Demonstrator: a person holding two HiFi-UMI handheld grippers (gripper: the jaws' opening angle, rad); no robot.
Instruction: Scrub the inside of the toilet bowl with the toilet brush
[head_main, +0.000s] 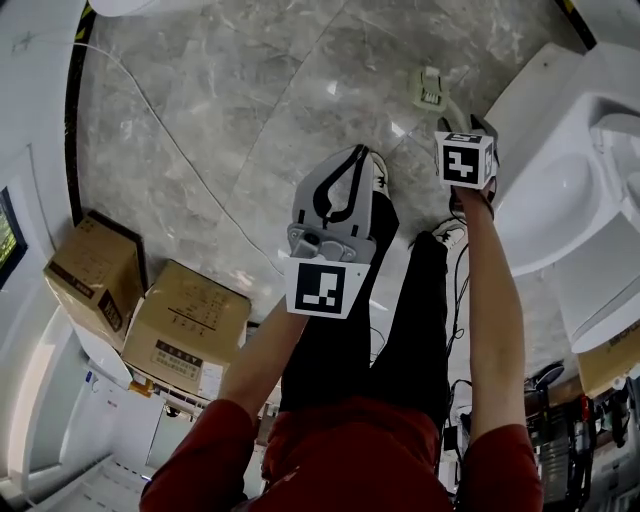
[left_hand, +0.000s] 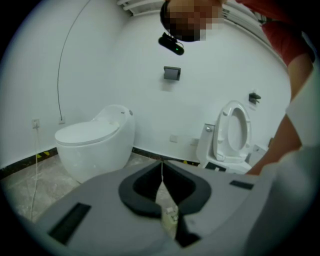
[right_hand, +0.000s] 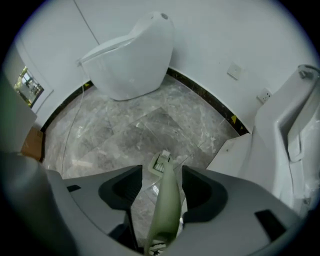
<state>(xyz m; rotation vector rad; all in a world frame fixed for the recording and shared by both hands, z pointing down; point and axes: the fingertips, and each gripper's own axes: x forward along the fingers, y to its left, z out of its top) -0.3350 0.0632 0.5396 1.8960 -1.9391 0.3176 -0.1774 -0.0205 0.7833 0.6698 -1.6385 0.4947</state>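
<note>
A pale green toilet brush (head_main: 430, 88) has its head down by the grey marble floor, next to the open white toilet bowl (head_main: 560, 200). My right gripper (head_main: 465, 128) points straight down over it. In the right gripper view the brush handle (right_hand: 167, 200) runs up between the jaws of the right gripper (right_hand: 161, 172); a gap shows on each side, so they stand open around it. My left gripper (head_main: 358, 152) hangs at the centre, shut on nothing. In the left gripper view the toilet (left_hand: 232, 132) has its seat raised.
A second, egg-shaped toilet (left_hand: 97, 140) with its lid down stands to the left. Two cardboard boxes (head_main: 95, 275) (head_main: 185, 325) sit at the left wall. A thin cable (head_main: 180, 150) crosses the floor. The person's legs and shoes (head_main: 380, 175) are below the grippers.
</note>
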